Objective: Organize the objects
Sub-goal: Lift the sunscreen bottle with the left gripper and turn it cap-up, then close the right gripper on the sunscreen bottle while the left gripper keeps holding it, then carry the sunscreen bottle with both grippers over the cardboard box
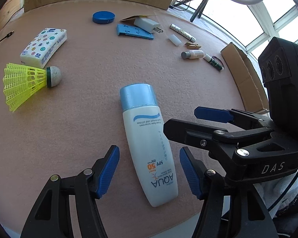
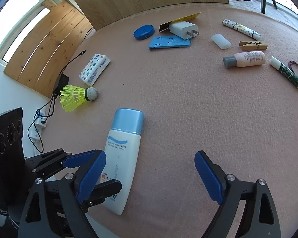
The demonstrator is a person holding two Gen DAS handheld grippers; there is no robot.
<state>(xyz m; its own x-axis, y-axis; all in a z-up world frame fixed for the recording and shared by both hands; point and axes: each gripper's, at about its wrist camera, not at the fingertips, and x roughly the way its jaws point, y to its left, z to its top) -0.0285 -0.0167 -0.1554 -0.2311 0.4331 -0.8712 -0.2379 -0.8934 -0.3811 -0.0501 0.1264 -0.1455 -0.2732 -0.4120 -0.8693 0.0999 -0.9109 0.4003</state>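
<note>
We see a pink felt table with a cardboard box at its right edge. Our left gripper is wide open and holds nothing; the sunscreen bottle lies flat between its fingers, not touching either pad, blue cap pointing away. Our right gripper is also wide open and empty, over bare felt just right of the bottle. Left side: tissue pack, with a yellow shuttlecock just in front of it. Far side: blue plastic stand, white charger resting partly on it, round blue case. Right cluster: patterned tube, small pink bottle, green stick, clothespin, white cap.
</note>
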